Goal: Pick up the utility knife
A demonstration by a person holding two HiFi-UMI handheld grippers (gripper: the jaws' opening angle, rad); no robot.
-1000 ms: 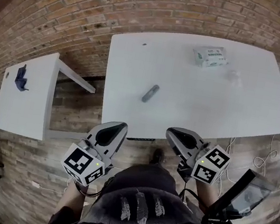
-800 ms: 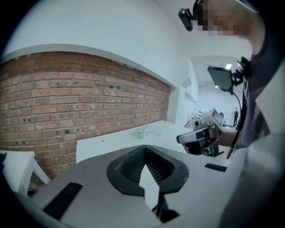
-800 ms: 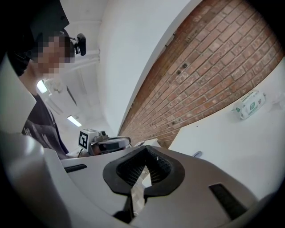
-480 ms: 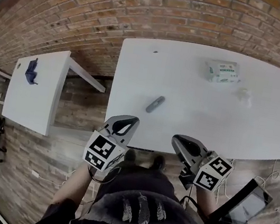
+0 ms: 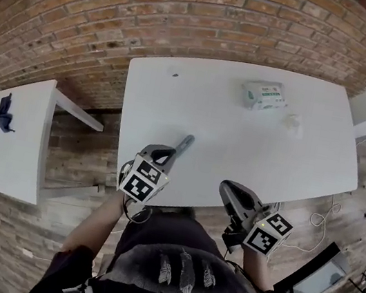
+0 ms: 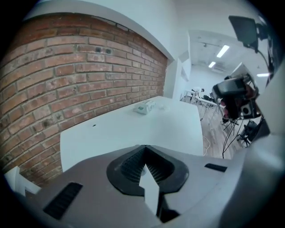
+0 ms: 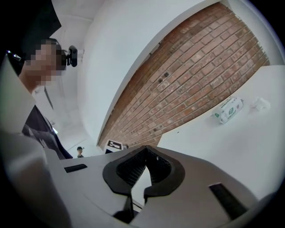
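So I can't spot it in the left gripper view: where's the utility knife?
In the head view the utility knife lies on the left half of the table, just beyond the tip of the left gripper.

This looks like an open-plan office or lab workspace, not a home. A bare brick wall backs a plain white desk, and a second white desk stands off its left edge, both on wood-plank flooring. Loose cables trail near the desk's right corner — and the left gripper view shows ceiling strip lights, equipment on stands and more desks beyond.
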